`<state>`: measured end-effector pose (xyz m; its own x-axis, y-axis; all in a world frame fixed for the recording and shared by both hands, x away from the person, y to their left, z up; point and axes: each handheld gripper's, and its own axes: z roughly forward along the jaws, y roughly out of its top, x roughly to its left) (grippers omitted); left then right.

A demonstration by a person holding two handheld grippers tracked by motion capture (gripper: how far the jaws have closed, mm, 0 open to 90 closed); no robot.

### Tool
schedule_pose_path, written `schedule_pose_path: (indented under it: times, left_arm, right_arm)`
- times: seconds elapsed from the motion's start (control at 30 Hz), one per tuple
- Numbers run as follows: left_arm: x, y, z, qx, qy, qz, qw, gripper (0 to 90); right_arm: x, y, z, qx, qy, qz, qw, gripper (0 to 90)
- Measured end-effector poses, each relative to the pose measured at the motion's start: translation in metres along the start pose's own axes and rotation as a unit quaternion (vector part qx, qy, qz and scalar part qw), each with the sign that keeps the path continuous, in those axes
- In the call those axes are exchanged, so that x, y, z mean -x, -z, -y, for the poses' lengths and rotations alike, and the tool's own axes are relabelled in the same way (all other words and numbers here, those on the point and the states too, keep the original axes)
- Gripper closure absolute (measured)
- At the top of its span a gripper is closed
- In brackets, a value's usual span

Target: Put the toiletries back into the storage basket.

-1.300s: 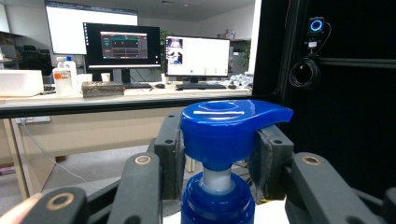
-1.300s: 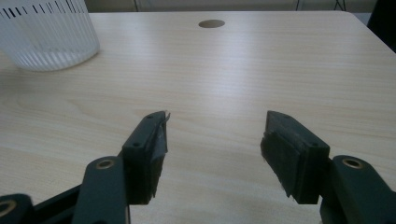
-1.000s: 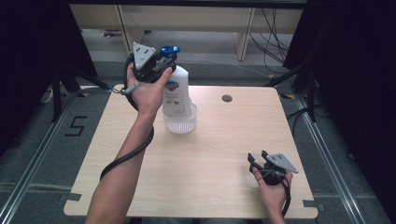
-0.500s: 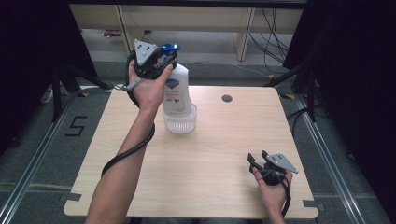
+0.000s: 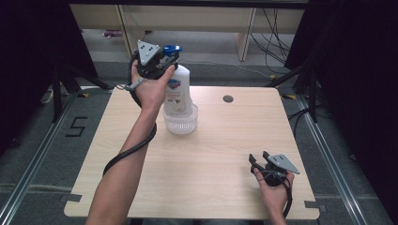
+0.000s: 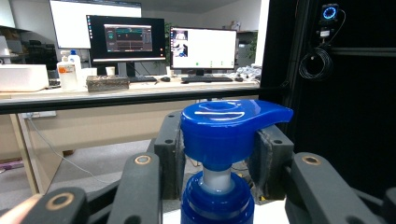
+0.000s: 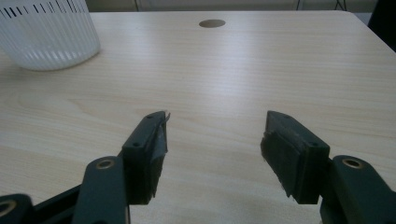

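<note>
A light wooden desk (image 5: 206,154) carries a small dark round hole (image 5: 228,99) near its far edge, well ahead of the right claw (image 5: 257,161). Beyond the left claw (image 6: 219,154), monitors (image 6: 126,44) and two bottles (image 6: 70,70) stand on a long office counter (image 6: 140,93).

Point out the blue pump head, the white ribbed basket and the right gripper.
blue pump head (image 6: 224,126): left gripper view, top of the cap between the jaws.
white ribbed basket (image 5: 180,125): high view, front wall.
right gripper (image 7: 212,156): right gripper view, gap midway between its open fingertips.
</note>
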<state>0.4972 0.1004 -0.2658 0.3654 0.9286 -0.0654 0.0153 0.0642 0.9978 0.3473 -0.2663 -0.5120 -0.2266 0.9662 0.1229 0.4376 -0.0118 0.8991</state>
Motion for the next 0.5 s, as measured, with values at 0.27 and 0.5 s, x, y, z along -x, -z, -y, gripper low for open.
schedule_pose_path:
  times: [0.27, 0.5]
  left_arm:
    - [0.0001, -0.0032, 0.0025, -0.003, 0.000, 0.002, 1.0000, 59.8]
    - [-0.0007, -0.0051, 0.0048, -0.004, -0.001, 0.004, 1.0000, 59.8]
  right_arm:
    - [-0.0004, 0.0002, 0.0002, 0.000, -0.004, 0.000, 1.0000, 40.5]
    - [0.0039, -0.0011, -0.0003, 0.012, 0.026, 0.004, 0.9996, 40.5]
